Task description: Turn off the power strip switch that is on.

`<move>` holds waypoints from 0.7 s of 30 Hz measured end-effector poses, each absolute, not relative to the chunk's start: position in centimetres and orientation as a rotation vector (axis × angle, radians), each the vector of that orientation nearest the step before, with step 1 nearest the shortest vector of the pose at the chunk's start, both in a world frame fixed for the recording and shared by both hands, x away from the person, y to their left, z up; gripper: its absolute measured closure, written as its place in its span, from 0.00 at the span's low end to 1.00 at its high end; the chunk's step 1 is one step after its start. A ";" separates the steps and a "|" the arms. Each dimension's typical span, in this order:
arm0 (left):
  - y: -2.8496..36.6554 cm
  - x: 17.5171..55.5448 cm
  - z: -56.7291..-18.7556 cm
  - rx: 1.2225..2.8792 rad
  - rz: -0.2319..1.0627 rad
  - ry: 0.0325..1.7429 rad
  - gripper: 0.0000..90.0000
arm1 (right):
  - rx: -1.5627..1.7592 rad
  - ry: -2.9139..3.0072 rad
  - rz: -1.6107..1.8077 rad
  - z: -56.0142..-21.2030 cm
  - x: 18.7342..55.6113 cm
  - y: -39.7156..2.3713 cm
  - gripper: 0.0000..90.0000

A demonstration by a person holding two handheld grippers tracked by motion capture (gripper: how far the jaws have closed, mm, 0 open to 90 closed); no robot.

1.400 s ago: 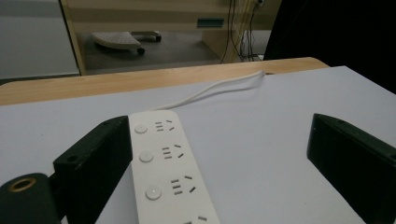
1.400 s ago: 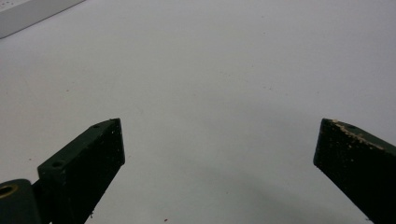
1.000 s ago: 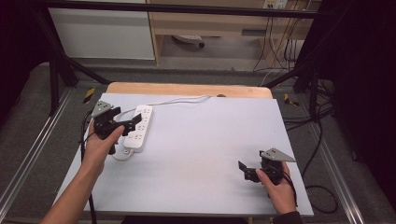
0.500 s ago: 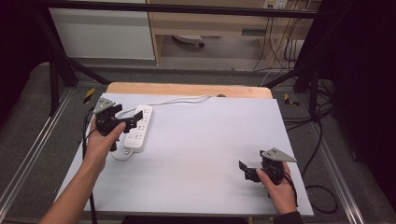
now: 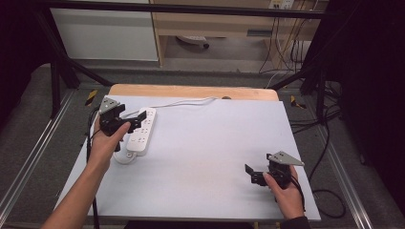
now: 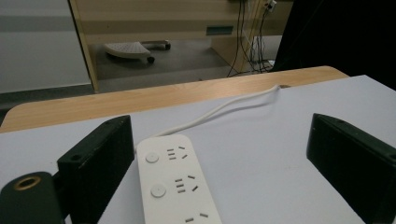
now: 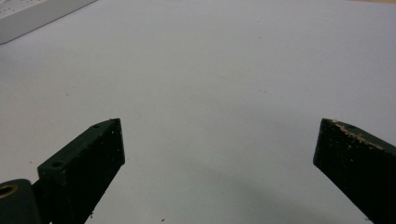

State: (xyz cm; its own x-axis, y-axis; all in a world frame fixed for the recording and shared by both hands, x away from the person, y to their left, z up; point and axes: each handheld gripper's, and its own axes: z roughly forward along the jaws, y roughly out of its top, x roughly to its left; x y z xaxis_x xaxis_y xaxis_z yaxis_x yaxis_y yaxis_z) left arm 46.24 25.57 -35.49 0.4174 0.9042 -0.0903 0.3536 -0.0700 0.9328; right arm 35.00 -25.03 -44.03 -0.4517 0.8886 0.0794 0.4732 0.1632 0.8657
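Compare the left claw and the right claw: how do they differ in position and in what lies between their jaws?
The left claw is at the far left of the table, over the white power strip; the right claw is near the front right, over bare surface. In the left gripper view the strip lies between the left claw's jaws, close to one; the right claw's jaws frame bare table. Both stand wide open and hold nothing.

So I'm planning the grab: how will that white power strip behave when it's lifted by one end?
The power strip looks like a rigid plastic bar, so it probably stays straight. Its smooth shell may slip between the open left tool. The floppy cord will likely drag behind.
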 end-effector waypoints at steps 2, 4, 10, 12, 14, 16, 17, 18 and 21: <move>25.4 46.4 -35.5 1.647 0.673 1.118 0.08 | 1.294 1.992 1.225 -44.0 35.0 -25.1 0.03; 25.3 46.7 -35.6 1.653 0.678 1.118 0.09 | 1.290 1.991 1.227 -43.9 34.9 -25.1 0.03; 25.3 47.6 -36.1 1.656 0.693 1.145 0.09 | 1.279 1.972 1.219 -43.4 34.4 -25.4 0.03; 25.4 47.9 -36.3 1.655 0.696 1.155 0.10 | 1.309 1.953 1.191 -43.0 33.9 -25.8 0.03; 25.4 48.1 -36.5 1.653 0.702 1.163 0.10 | 1.318 1.949 1.194 -42.9 33.7 -25.9 0.03; 25.5 48.4 -36.7 1.654 0.711 1.174 0.10 | 1.313 1.937 1.200 -42.6 33.4 -26.3 0.03; 25.5 48.5 -36.8 1.656 0.713 1.178 0.10 | 1.318 1.934 1.204 -42.5 33.2 -26.5 0.03; 25.6 48.6 -36.9 1.656 0.716 1.186 0.10 | 1.318 1.934 1.204 -42.5 33.2 -26.5 0.03; 25.6 49.0 -37.2 1.673 0.724 1.204 0.10 | 1.325 1.959 1.197 -43.1 33.6 -26.7 0.03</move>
